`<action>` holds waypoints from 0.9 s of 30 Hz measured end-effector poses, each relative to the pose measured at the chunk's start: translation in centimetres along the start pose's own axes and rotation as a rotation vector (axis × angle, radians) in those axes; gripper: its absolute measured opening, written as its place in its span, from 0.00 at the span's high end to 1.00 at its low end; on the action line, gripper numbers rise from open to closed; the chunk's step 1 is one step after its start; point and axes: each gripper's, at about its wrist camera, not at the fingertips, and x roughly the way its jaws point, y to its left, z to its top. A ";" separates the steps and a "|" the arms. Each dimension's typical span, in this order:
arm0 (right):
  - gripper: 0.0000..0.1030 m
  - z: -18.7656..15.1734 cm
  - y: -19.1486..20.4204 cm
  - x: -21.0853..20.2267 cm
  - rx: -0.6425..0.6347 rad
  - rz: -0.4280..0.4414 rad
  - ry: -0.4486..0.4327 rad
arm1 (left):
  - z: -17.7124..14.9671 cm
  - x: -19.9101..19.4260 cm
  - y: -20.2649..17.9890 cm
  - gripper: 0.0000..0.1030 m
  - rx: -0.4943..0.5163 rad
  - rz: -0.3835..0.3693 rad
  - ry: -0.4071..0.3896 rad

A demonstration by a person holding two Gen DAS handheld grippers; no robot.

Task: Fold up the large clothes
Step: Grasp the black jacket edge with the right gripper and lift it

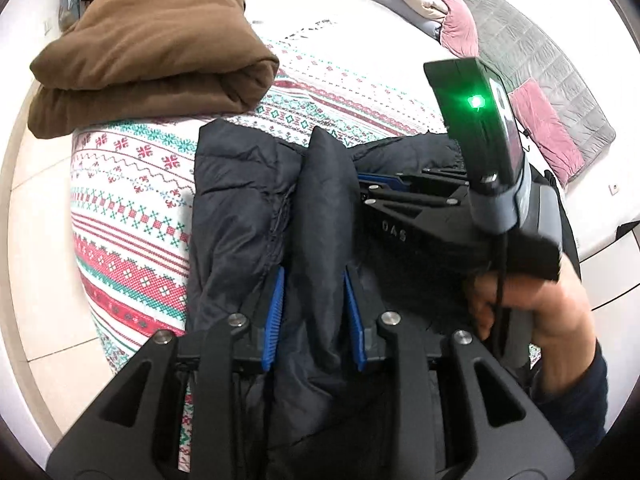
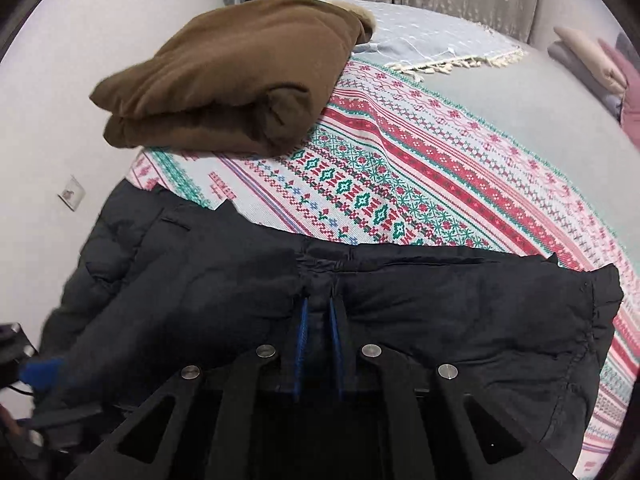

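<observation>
A dark navy padded jacket (image 1: 240, 208) lies on the patterned blanket (image 1: 132, 200) at the bed's near edge. My left gripper (image 1: 314, 280) is shut on a thick fold of the jacket between its blue pads. My right gripper (image 2: 318, 308) is shut on a pinched ridge of the same jacket (image 2: 460, 320), and it also shows in the left wrist view (image 1: 400, 188), to the right of the left one, with its green-lit camera unit. The jacket hangs partly over the bed's edge at the left in the right wrist view.
A folded brown coat (image 1: 148, 52) lies on the blanket's far left corner; it also shows in the right wrist view (image 2: 236, 76). Pink, beige and grey folded items (image 1: 452, 12) sit at the far right. A fringed pale-blue cloth (image 2: 432, 44) lies beyond the blanket. Tiled floor (image 1: 36, 216) is left.
</observation>
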 end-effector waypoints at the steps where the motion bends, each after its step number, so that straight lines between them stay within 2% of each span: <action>1: 0.91 -0.1 0.2 0.3 -0.004 -0.011 -0.002 | 0.0 -0.3 -0.1 0.69 -0.003 0.001 -0.006; 9: 0.91 -1.1 -0.2 0.0 0.028 -0.014 -0.035 | -0.4 -3.4 1.1 0.69 -0.019 0.026 -0.078; 12: 0.91 -1.4 -0.1 -0.1 0.034 -0.031 -0.047 | -0.3 -3.1 2.2 0.69 -0.041 0.097 -0.087; 14: 0.91 -1.6 0.0 -0.2 0.039 -0.038 -0.052 | -0.7 -1.8 2.1 0.69 -0.020 0.158 -0.055; 16: 0.91 -1.7 -0.3 -0.4 0.049 -0.032 -0.049 | -1.1 -0.4 2.2 0.69 -0.011 0.170 -0.010; 18: 0.90 -1.6 -0.6 -1.0 0.054 -0.022 -0.046 | -1.2 -0.1 2.3 0.69 -0.007 0.173 0.000; 21: 0.88 -2.3 -1.5 -4.1 0.103 0.015 -0.068 | -1.5 -0.4 2.8 0.69 -0.037 0.146 0.003; 24: 0.82 -5.0 -1.6 -9.4 0.118 0.140 -0.135 | -2.0 -0.2 2.3 0.69 -0.014 0.160 0.010; 27: 0.82 -8.5 -0.1 -11.9 0.059 0.179 -0.092 | -2.2 0.0 1.8 0.69 0.010 0.178 0.015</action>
